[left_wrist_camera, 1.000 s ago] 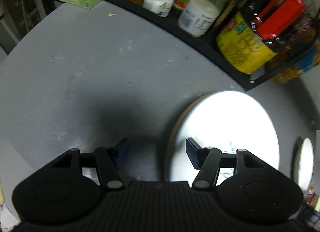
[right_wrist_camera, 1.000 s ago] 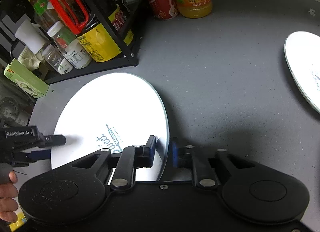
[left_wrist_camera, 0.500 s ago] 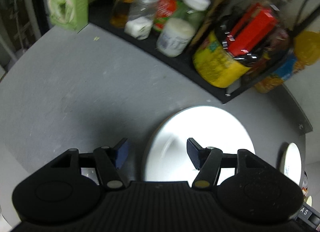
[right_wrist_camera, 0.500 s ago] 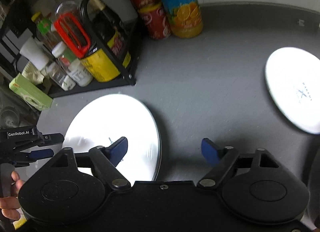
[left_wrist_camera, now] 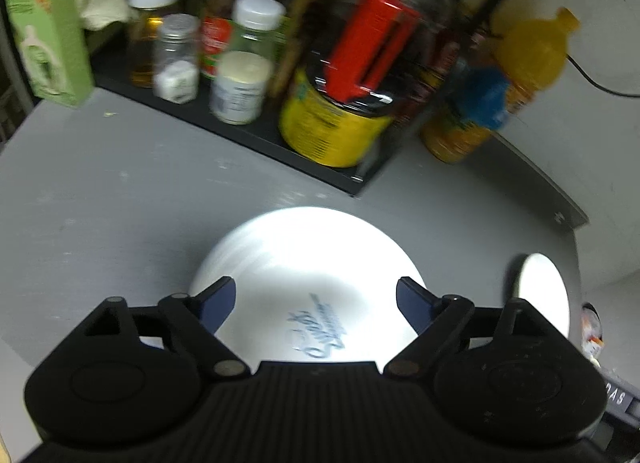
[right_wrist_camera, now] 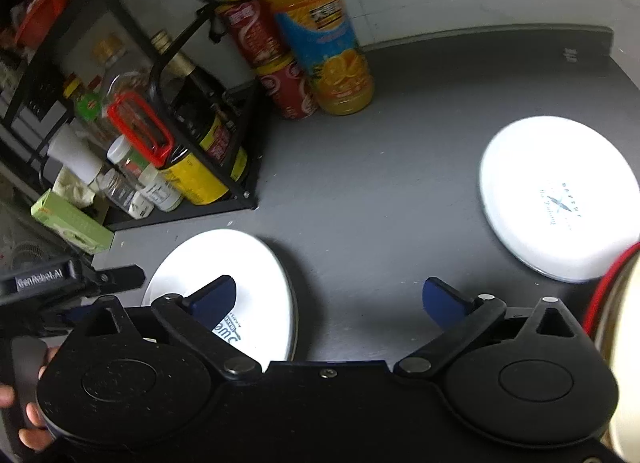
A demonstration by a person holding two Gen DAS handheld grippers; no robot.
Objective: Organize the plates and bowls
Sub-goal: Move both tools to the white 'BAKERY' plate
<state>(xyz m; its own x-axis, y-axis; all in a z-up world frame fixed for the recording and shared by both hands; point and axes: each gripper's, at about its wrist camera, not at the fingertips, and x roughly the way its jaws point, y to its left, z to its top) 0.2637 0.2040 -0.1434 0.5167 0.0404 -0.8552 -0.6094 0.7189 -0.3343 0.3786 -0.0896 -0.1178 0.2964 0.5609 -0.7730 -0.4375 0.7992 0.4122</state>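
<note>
Two white plates lie flat on the grey worktop (right_wrist_camera: 380, 191): the lettered plate (left_wrist_camera: 308, 271) near the black rack (right_wrist_camera: 224, 199), the other plate (right_wrist_camera: 560, 195) toward the right edge. Left gripper (left_wrist_camera: 314, 301) and right gripper (right_wrist_camera: 328, 297) both hover with jaws spread, holding nothing.

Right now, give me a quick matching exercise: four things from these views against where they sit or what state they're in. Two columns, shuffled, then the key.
Things
1. near plate
2. far plate
3. juice bottle
4. right tool

Place or state
A. standing against the wall beside red cans
B. open, holding nothing
C. flat on the counter, off to the right
D. flat on the counter in front of the black rack

Pairs: 1-D, 2-C, 3-A, 4-B
</note>
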